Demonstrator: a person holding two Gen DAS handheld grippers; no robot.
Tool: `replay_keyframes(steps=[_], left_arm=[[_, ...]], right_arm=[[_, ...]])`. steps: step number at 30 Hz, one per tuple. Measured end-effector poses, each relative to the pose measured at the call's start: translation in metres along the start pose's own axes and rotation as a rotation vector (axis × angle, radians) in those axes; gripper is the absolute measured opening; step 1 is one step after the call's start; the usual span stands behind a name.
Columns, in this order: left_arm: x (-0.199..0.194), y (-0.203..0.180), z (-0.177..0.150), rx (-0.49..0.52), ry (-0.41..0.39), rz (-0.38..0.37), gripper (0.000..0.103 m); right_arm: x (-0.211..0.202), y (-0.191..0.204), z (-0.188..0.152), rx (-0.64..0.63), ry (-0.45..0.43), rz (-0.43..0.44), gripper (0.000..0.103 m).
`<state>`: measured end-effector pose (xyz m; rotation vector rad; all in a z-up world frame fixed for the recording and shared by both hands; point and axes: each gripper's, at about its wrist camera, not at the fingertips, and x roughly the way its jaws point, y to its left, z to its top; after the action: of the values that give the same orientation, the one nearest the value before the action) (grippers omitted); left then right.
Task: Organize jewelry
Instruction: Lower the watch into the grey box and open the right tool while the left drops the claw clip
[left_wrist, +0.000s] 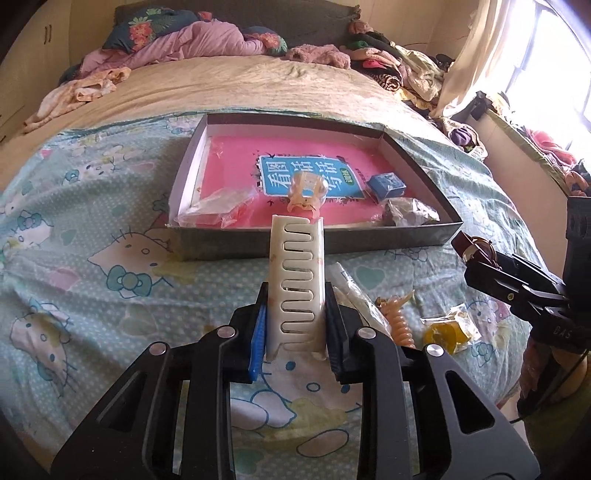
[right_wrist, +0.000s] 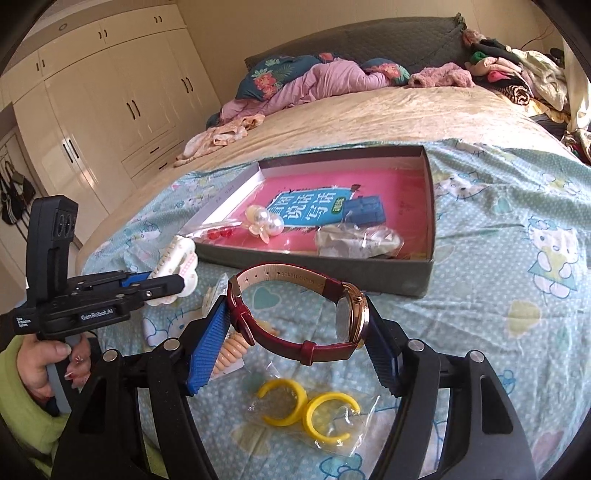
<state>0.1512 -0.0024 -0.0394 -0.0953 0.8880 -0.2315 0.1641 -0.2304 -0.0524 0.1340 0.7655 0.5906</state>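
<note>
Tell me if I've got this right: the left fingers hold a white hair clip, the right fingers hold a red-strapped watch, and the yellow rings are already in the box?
Not quite. The yellow rings lie bagged on the bedsheet, outside the box, as the right wrist view shows. The rest is right.

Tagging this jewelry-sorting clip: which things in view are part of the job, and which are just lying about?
Part of the job:
- white hair clip in the left gripper
- red-strap watch in the right gripper
- box
- pearl clip
- yellow rings in a bag

Lying about:
- clothes pile
- wardrobe
- pillows
</note>
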Motion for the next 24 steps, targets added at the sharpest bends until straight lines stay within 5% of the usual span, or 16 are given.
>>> replay_keyframes(steps=[24], left_arm=[[-0.012, 0.014, 0.046, -0.005, -0.07, 0.04, 0.019]], right_arm=[[-0.025, -0.006, 0.053, -0.07, -0.122, -0.058, 0.068]])
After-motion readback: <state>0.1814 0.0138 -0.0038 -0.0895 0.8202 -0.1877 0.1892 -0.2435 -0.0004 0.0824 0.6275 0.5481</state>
